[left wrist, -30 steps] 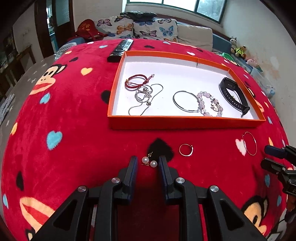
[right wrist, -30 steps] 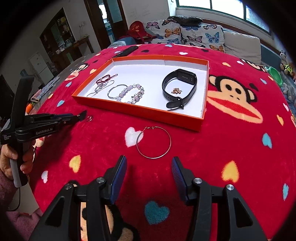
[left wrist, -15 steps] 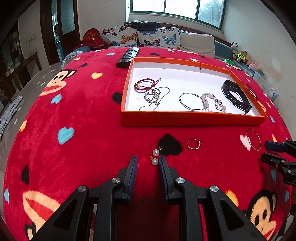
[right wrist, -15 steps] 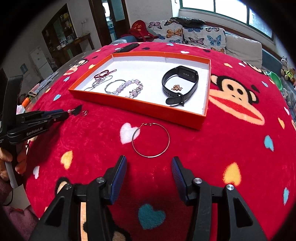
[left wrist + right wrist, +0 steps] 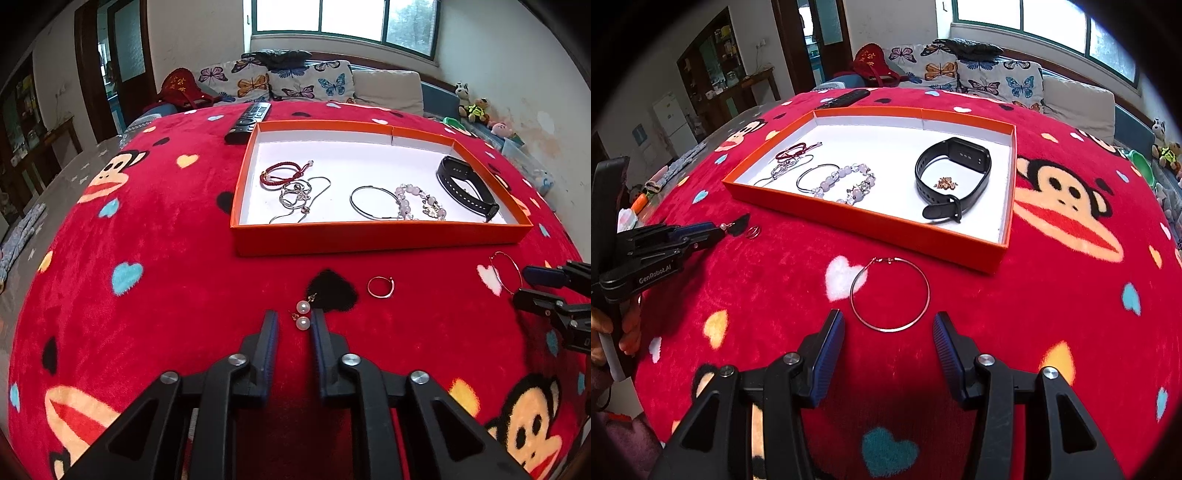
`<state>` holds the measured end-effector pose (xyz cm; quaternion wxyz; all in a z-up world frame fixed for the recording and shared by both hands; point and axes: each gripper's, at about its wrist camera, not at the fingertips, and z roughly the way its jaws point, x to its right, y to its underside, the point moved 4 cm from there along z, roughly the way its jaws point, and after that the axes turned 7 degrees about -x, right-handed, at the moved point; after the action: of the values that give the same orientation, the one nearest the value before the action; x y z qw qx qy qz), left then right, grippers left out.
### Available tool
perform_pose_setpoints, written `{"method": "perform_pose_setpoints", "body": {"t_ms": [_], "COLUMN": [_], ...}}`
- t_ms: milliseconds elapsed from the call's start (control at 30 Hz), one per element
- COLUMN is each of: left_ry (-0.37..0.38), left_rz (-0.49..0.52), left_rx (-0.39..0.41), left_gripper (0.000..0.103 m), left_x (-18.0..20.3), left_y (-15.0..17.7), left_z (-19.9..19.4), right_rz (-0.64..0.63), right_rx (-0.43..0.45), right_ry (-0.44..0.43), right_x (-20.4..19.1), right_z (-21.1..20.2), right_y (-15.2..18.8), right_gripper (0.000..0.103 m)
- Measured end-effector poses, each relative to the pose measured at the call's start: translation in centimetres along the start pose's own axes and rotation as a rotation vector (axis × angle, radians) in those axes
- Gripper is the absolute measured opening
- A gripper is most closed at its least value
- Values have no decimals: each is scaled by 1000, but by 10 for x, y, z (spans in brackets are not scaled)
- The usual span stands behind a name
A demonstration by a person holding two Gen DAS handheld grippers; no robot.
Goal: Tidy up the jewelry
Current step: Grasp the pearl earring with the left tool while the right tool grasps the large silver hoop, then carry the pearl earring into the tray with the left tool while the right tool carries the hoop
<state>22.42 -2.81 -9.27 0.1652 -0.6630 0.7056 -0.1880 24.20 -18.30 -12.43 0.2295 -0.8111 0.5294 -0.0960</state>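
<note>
Daylight enters from the window [image 5: 343,18] behind the sofa; window panes overexposed; scene bright, evenly lit; soft shadows toward the camera; heavy fisheye curvature, black vignette at corners; focus sharp throughout.

A red blanket [image 5: 155,229] with hearts and monkey faces bears an orange, white-lined tray [image 5: 369,236].
</note>
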Motion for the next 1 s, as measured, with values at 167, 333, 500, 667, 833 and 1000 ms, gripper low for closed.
{"method": "perform_pose_setpoints", "body": {"t_ms": [167,333,500,667,833,1000], "left_ry": [21,38,48,61,76,118], "left_rz": [13,20,37,43,45,32], "left_rx": [10,14,22,28,35,53], "left_gripper": [7,7,7,7,7,7], "left_x": [-3,-7,-8,-8,-8,-10], "left_y": [3,5,6,8,9,6], "left_z": [-2,-4,-5,-9,-17,-32], "right_rz": [-26,-74,-66,-57,-39,-42], "right_rx": [-1,-3,-1,0,11,23], "right_ry": [15,51,51,37,1,-18], "right_x": [-4,-11,-11,-12,-16,-22], "right_z": [4,9,8,5,-2,-14], "right_y": [-5,-9,-8,-6,-4,-6], "right_gripper": [58,58,52,52,52,52]}}
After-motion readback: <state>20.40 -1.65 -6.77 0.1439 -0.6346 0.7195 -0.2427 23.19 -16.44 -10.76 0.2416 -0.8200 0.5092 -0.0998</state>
